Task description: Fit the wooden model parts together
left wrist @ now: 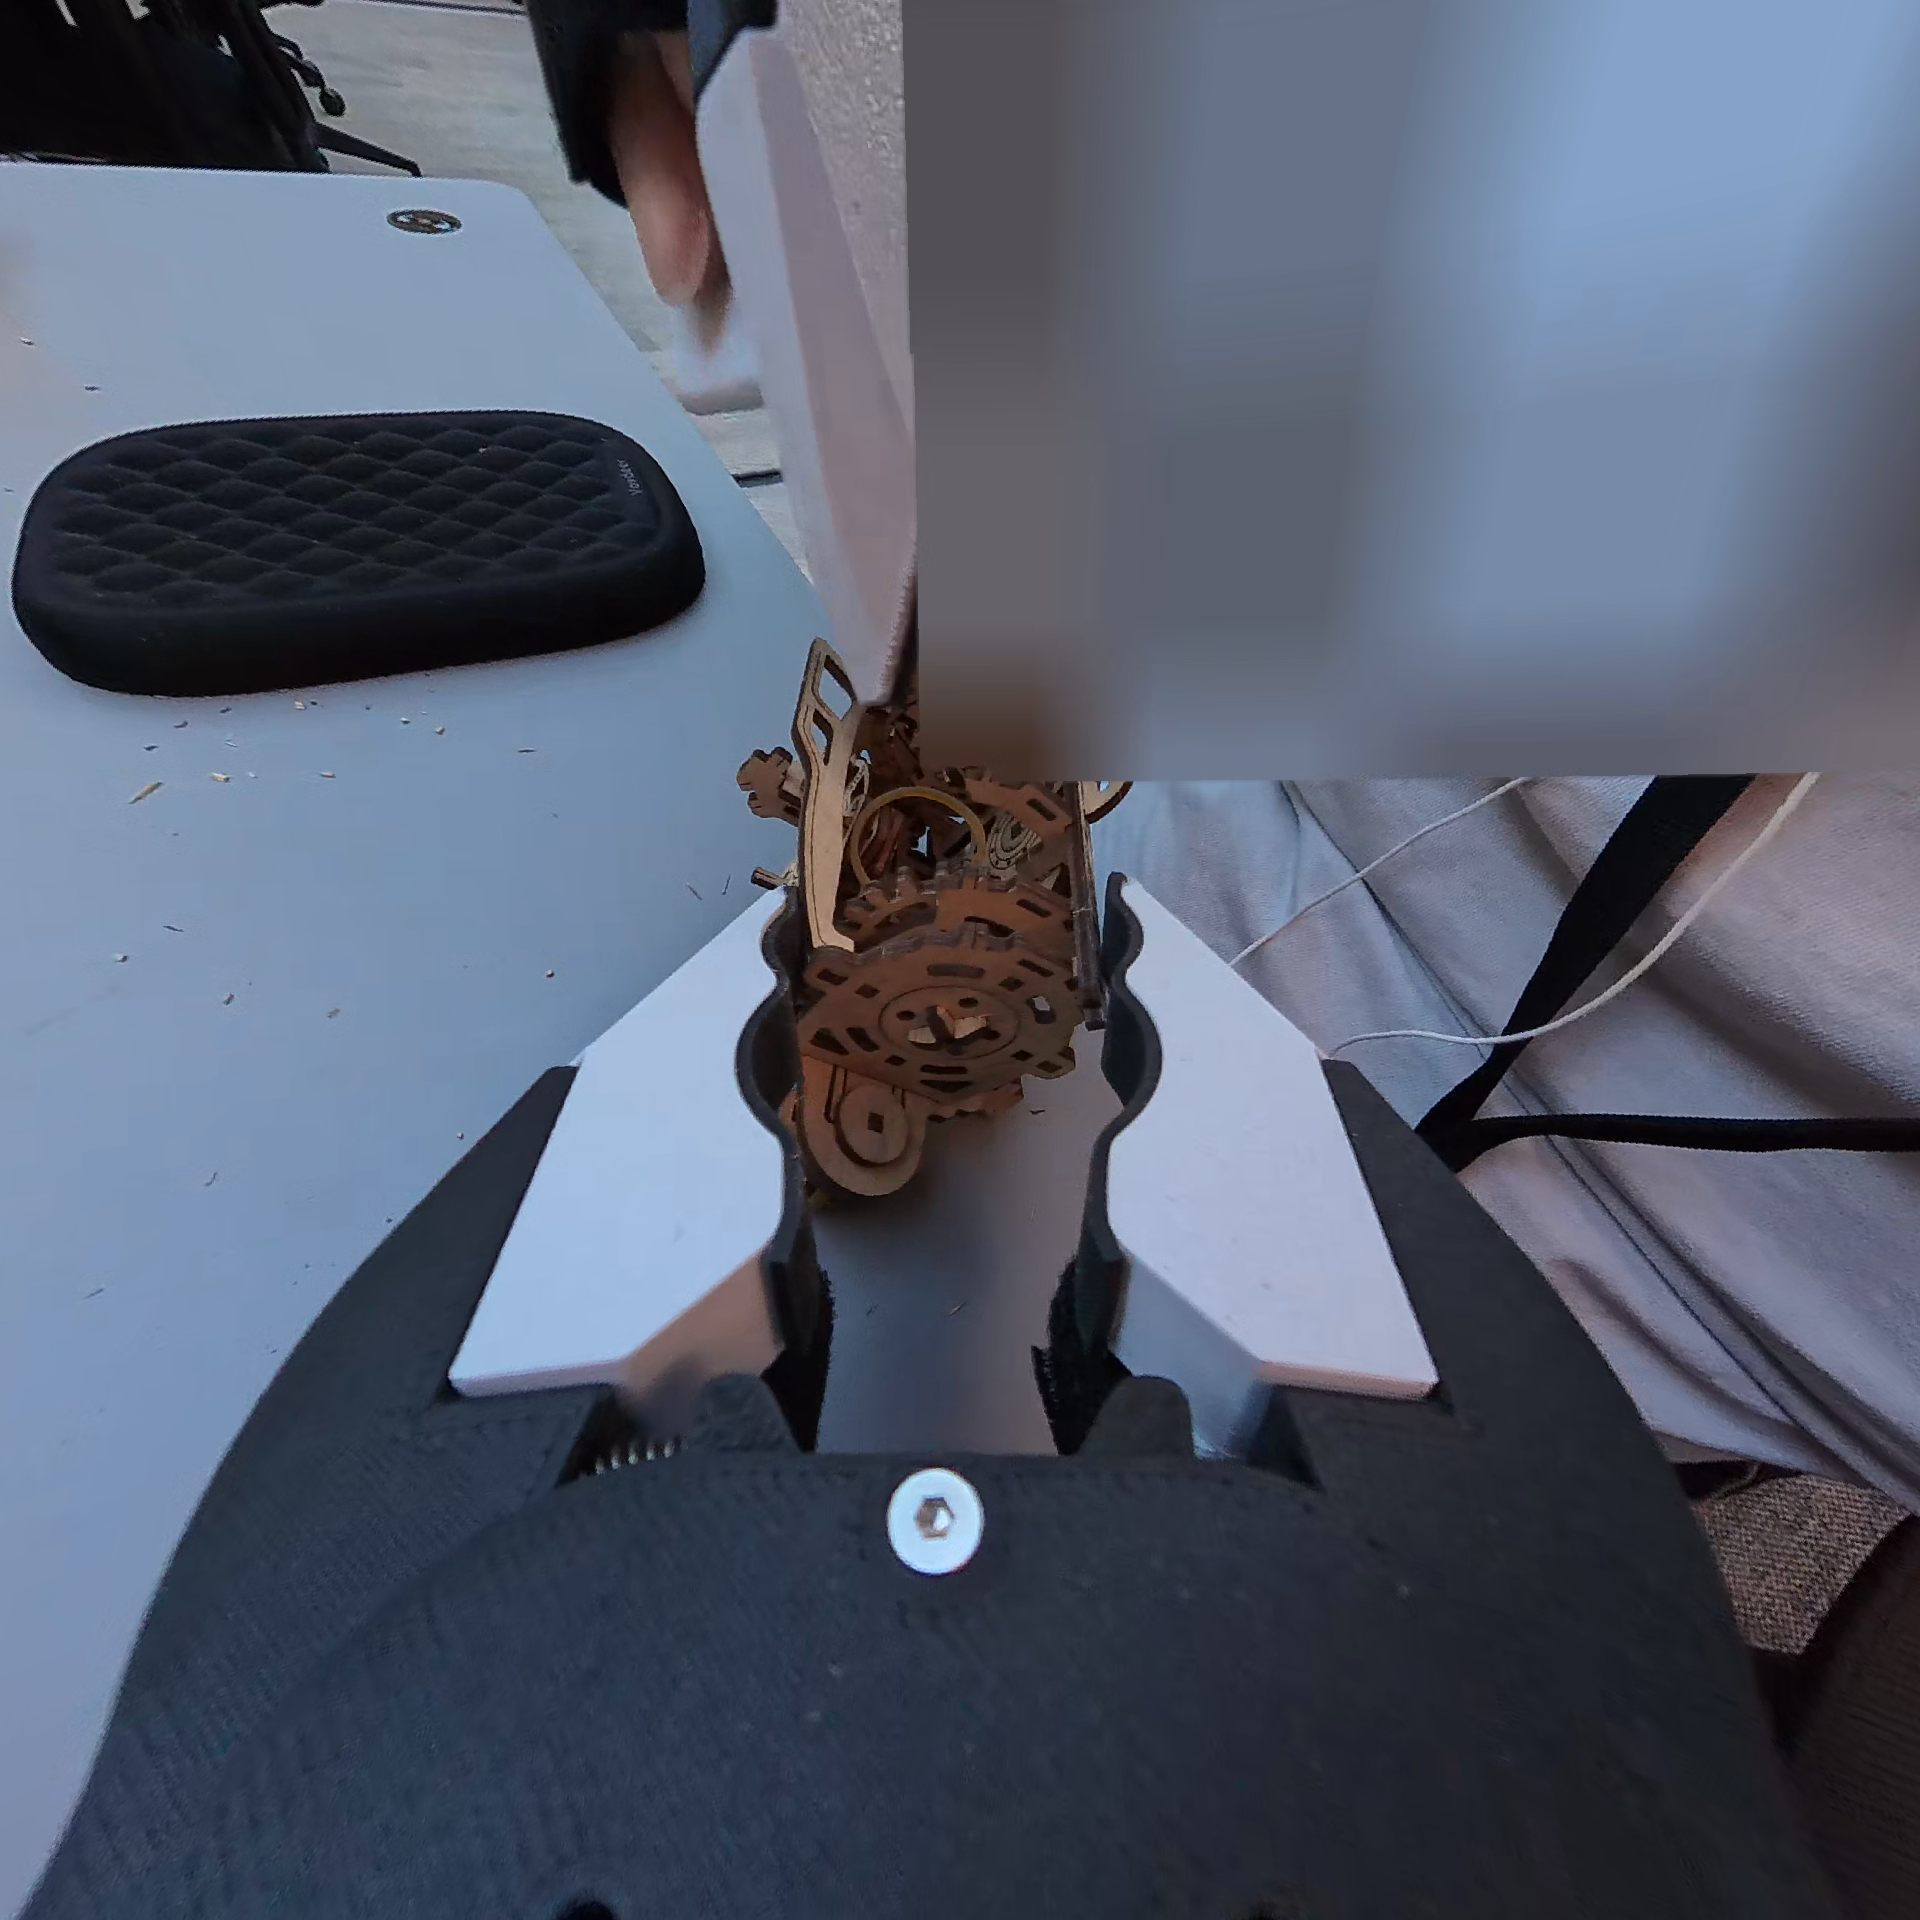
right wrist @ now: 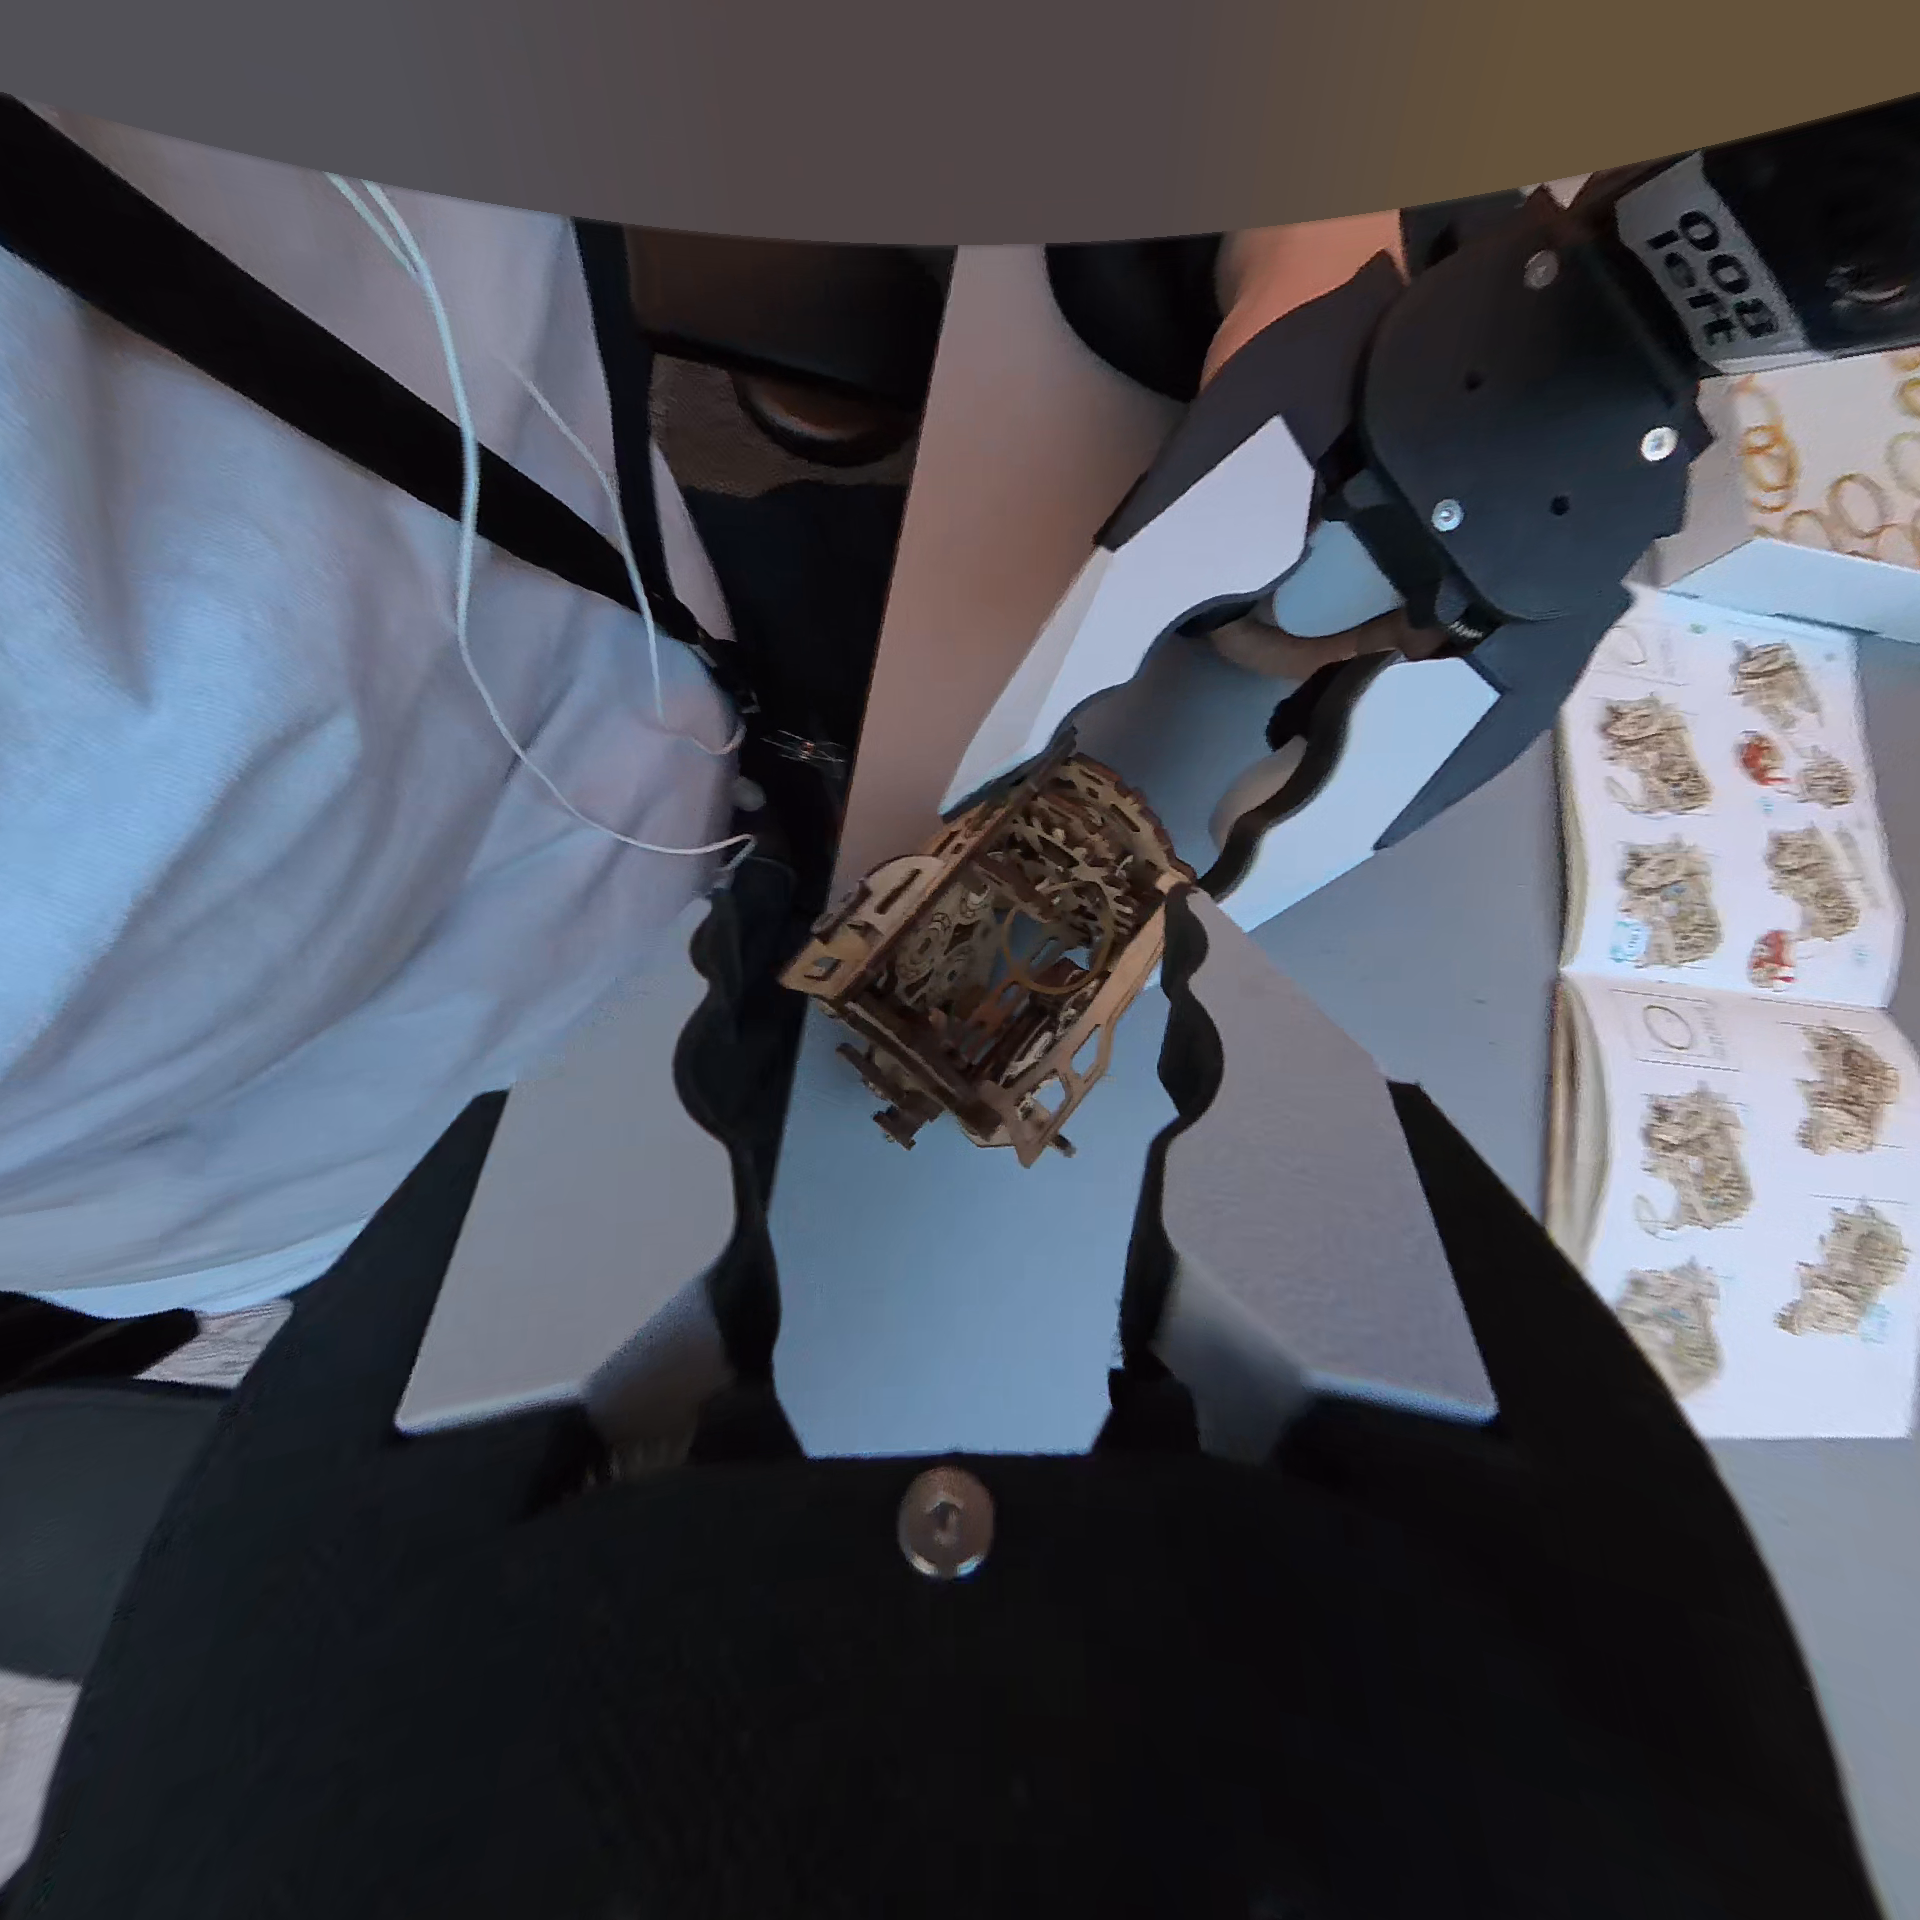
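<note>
Wooden model (left wrist: 940, 997) between left gripper (left wrist: 945, 935) fingertips (touching), right gripper (right wrist: 940, 914) fingertips flanking

A blurred patch covers the upper right of the left wrist view and hides the far end of the model (left wrist: 935, 987). In the right wrist view another patch spans the top, the booklet (right wrist: 1714, 1039) runs off the right edge, and its drawings are smeared.

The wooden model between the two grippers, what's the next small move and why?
Probably close the right gripper gently on the wooden model. Its jaws stand open around the model, while the left gripper appears to hold it by the gear end above the table.
</note>
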### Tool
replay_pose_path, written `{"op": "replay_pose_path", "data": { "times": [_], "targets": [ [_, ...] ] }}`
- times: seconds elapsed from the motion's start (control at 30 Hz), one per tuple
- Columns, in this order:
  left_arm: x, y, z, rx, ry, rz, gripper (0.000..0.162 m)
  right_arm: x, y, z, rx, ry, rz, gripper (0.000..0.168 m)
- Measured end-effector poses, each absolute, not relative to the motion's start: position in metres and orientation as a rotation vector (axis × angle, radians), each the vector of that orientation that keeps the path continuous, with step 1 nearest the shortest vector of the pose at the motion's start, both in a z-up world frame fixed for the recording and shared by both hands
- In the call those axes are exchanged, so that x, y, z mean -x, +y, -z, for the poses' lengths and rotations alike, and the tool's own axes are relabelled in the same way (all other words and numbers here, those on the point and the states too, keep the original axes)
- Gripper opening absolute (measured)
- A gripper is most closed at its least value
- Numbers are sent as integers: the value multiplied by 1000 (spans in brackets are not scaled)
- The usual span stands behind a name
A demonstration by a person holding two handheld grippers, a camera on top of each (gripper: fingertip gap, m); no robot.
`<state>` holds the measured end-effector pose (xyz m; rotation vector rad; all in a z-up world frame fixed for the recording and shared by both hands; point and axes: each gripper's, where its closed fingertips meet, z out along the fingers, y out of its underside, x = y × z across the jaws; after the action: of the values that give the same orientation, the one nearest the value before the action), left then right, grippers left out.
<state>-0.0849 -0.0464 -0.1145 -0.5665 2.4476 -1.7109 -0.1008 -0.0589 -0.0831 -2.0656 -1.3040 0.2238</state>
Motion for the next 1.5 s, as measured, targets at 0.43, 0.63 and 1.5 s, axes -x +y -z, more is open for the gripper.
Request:
{"op": "replay_pose_path", "data": {
  "times": [0.43,0.63,1.5],
  "targets": [
    [83,-45,114,609,2422,1694,55,125,-70,107,2268,-1069,-220,131],
    [84,-45,114,617,2412,1681,55,133,-63,127,2264,-1041,-10,145],
    [85,-45,114,602,2408,1668,55,138,-51,138,2362,-790,-41,141]
  ]
}}
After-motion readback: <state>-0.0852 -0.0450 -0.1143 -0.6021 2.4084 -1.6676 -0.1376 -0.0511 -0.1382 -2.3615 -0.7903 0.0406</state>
